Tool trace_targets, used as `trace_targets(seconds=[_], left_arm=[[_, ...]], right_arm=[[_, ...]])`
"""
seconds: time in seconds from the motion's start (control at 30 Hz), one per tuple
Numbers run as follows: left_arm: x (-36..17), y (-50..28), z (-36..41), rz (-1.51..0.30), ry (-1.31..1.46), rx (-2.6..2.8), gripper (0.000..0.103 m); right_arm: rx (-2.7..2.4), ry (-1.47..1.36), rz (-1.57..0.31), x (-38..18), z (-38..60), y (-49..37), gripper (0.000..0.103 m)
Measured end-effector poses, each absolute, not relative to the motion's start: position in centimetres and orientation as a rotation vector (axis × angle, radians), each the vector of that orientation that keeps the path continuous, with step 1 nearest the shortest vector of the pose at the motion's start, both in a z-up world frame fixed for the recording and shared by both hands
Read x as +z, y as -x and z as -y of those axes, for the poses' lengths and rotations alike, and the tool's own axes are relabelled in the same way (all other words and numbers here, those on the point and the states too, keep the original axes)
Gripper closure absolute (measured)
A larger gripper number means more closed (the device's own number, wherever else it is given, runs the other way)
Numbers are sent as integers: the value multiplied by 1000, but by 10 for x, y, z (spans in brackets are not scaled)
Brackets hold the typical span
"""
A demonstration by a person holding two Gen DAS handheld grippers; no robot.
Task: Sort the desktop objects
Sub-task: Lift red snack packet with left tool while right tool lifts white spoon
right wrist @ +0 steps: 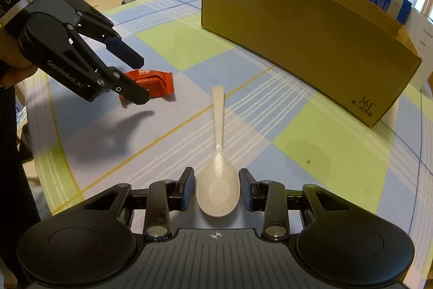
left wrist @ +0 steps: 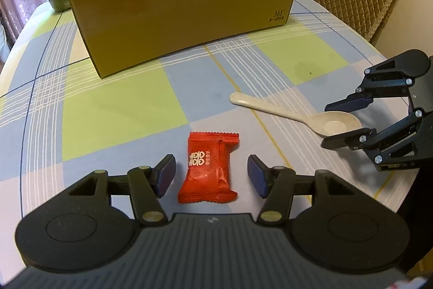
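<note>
Both claws open, left claw [left wrist: 210, 172] straddling candy [left wrist: 208, 169], right claw [right wrist: 216, 188] straddling spoon [right wrist: 218, 167]

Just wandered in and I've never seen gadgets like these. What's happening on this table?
A person is tidying a table with a hand-held gripper in each hand. The left gripper has its jaws open on either side of a red snack packet. The right gripper has its jaws open around the bowl of a pale spoon. Neither thing is gripped yet; both lie on the checked tablecloth. A cardboard box stands behind them, probably where they will go.
</note>
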State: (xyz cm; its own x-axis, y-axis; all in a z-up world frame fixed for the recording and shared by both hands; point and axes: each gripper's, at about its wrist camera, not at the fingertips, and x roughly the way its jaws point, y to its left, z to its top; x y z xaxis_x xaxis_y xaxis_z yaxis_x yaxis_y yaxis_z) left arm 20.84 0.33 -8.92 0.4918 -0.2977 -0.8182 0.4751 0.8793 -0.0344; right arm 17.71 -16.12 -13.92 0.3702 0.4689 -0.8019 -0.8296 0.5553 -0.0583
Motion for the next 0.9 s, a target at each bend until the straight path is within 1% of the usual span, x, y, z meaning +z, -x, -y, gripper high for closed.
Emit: trace_targets(seconds=[0.3,0.37,0.57,0.8,0.87,0.9], left_arm=[[-90,-209,-2,-951,-201,-469,50],[-91,-209,-2,-953,-201,-467,50],[-92,-210,-1,-956,-196,-460,50],[-96,-212,1,-968,-198,-451,54],[-97,-213,1,-973,-198,-443,56],[-97,-214,0,-977,-197,-435,59]], right_arm=[[876,494,-819,-140,167,-179,69],[879,493,-821,-140,167,-179,73],[855,477,-830,-139,167,-177,73],[801,404,-840,-136,169,-176,73],[780,378,-847,-135,172,-178,73],[771,364,-851,-134,172,-178,73]])
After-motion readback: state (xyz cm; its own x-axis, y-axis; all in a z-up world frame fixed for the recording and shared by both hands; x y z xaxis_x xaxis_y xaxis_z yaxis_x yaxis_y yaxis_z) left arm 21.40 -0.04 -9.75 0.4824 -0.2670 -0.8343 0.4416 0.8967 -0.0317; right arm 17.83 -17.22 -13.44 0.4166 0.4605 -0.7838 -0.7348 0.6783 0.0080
